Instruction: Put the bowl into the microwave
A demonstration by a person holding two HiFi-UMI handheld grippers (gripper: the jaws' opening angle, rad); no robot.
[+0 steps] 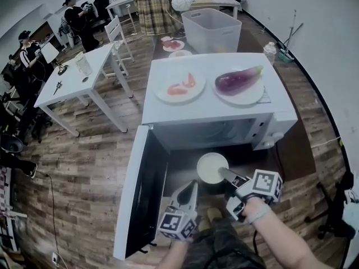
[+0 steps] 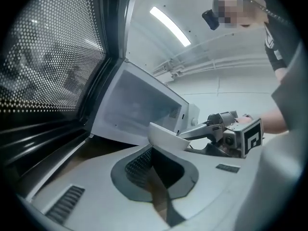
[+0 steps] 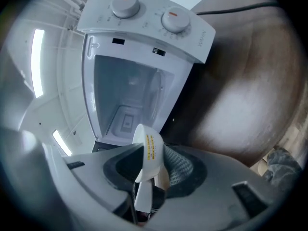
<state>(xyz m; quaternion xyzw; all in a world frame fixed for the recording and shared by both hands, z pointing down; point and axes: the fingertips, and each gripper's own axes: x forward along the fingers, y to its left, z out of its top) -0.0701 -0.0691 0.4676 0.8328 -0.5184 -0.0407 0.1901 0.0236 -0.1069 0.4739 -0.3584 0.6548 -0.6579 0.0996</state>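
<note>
- The right gripper (image 1: pixel 225 176) pinches the white bowl (image 1: pixel 211 167) by its near rim.
- The bowl hangs just near of the open microwave (image 1: pixel 219 114), not yet inside.
- The left gripper (image 1: pixel 191 190), near-left of the bowl, has its jaws slightly apart and empty.

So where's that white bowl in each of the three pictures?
Head view: bowl low centre, just before the open microwave.
Left gripper view: centre, held by the right tongs, microwave behind.
Right gripper view: bottom centre, edge-on, pinched in the right tongs.
Shared landmark: the microwave's open cavity.
</note>
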